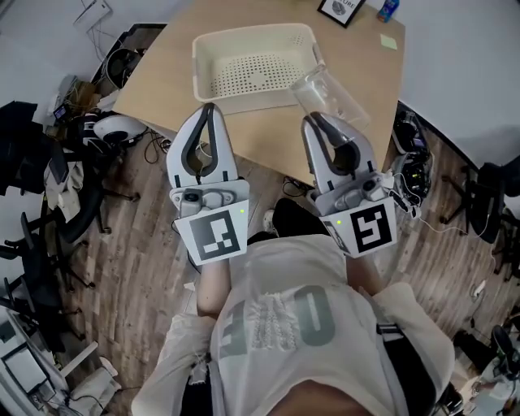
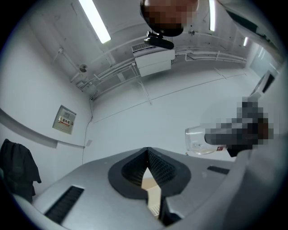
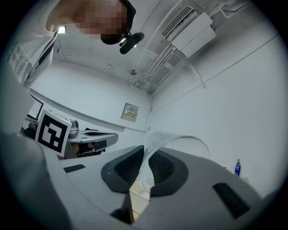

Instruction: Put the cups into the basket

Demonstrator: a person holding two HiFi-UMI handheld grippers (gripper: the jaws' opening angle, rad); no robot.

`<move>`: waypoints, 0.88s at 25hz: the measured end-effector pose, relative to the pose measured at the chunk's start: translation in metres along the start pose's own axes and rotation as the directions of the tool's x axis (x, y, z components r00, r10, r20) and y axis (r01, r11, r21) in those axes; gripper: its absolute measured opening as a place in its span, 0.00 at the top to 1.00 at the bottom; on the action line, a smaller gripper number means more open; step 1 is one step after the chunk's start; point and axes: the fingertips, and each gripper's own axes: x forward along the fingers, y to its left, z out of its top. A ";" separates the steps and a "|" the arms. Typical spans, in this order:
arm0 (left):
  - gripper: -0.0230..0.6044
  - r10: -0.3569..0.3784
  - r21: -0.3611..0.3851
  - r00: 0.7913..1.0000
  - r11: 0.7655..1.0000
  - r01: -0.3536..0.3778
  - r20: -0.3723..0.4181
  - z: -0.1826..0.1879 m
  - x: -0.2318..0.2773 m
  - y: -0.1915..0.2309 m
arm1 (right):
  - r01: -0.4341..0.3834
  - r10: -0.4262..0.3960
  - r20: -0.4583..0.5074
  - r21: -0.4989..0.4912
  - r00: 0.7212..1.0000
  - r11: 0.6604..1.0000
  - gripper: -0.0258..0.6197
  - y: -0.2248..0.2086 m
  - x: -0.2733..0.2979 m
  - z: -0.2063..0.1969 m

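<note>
A cream perforated basket (image 1: pixel 198 67) sits empty on the wooden table (image 1: pixel 268 142). My right gripper (image 1: pixel 314 119) is shut on the wall of a clear plastic cup (image 1: pixel 331 95), which hangs tilted just right of the basket's near right corner. In the right gripper view the cup's rim (image 3: pixel 176 140) arches up from between the pinched jaws of the right gripper (image 3: pixel 145 162). My left gripper (image 1: pixel 210 106) is shut with nothing in it, just in front of the basket's near wall. Its jaws touch in the left gripper view (image 2: pixel 147 155), where the cup (image 2: pixel 197 140) shows at right.
At the table's far edge lie a framed card (image 1: pixel 341 8), a blue bottle (image 1: pixel 388 10) and a yellow note (image 1: pixel 388 41). Chairs, cables and gear crowd the wooden floor to the left (image 1: pixel 49 187) and right (image 1: pixel 414 154) of the table.
</note>
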 end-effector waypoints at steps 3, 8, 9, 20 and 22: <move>0.95 0.013 -0.002 1.000 1.000 -0.013 0.001 -0.008 0.010 0.008 | -0.002 0.002 -0.001 0.004 1.000 1.000 0.92 -0.009 0.015 -0.008; 0.95 0.033 0.025 0.999 0.999 -0.033 -0.023 -0.023 0.040 0.015 | -0.027 0.027 -0.012 0.009 1.000 1.000 0.92 -0.030 0.044 -0.021; 0.95 0.034 0.028 0.999 0.999 -0.033 -0.028 -0.026 0.048 0.015 | -0.029 0.029 -0.013 0.011 1.000 1.000 0.92 -0.037 0.050 -0.023; 0.95 0.030 0.069 0.996 0.997 -0.024 -0.088 -0.053 0.142 0.018 | -0.004 0.005 -0.025 0.057 1.000 0.998 0.92 -0.108 0.106 -0.054; 0.95 0.033 0.063 0.995 0.998 -0.027 -0.097 -0.057 0.153 0.016 | -0.009 0.011 -0.034 0.060 0.999 0.998 0.92 -0.117 0.111 -0.060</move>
